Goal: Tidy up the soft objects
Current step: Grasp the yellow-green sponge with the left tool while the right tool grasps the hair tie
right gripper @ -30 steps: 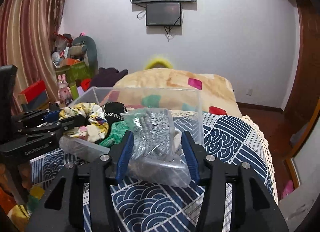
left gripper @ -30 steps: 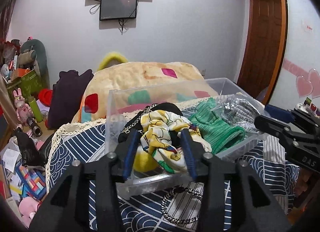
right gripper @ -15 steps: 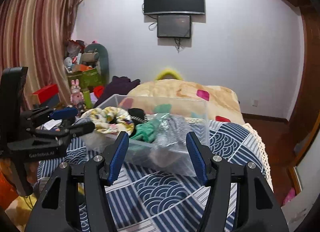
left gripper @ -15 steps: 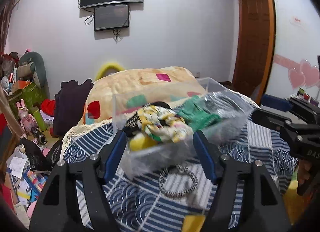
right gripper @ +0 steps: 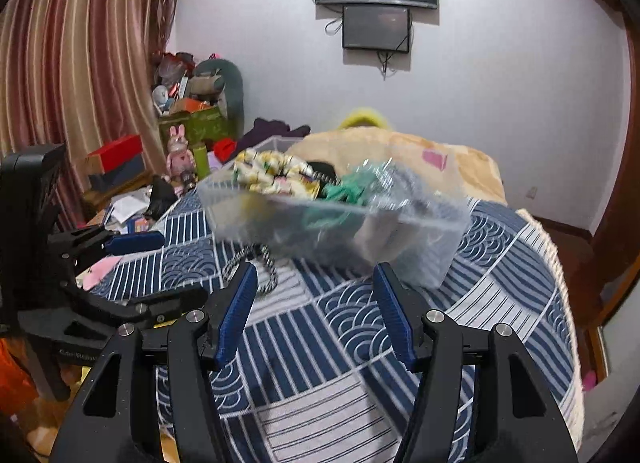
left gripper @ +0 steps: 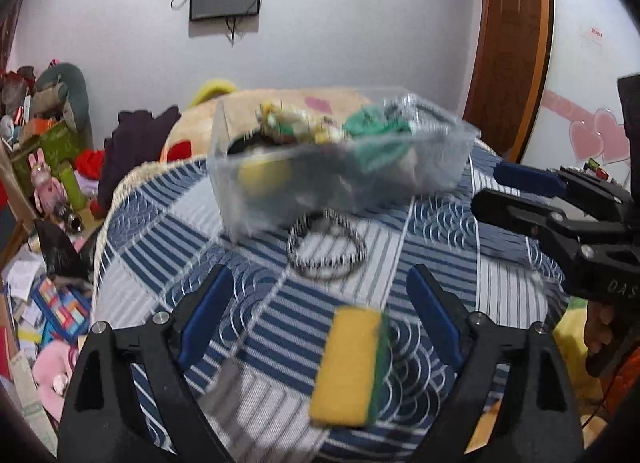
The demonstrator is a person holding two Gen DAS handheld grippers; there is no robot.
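A clear plastic bin point(left gripper: 424, 167) point(right gripper: 436, 235) sits on the blue patterned bedspread point(left gripper: 264, 343), holding a yellow floral cloth point(left gripper: 292, 123) point(right gripper: 268, 175), a green knit piece point(left gripper: 376, 131) and a crinkly plastic bag point(right gripper: 384, 179). A black-and-white braided ring point(left gripper: 326, 249) point(right gripper: 260, 263) lies just in front of the bin. A yellow-and-green sponge point(left gripper: 350, 363) lies between my left gripper's fingers. My left gripper point(left gripper: 320, 311) is open and empty, back from the bin. My right gripper point(right gripper: 314, 311) is open and empty.
A patchwork pillow point(left gripper: 288, 99) and dark purple cloth point(left gripper: 136, 143) lie behind the bin. Toys, boxes and papers clutter the floor at the left point(left gripper: 44, 191). A wooden door point(left gripper: 508, 43) stands at the right. The bed edge drops off right point(right gripper: 560, 275).
Both grippers have opened wider and pulled back from the bin. The sponge and the braided ring have come into fuller view in front of the left gripper.
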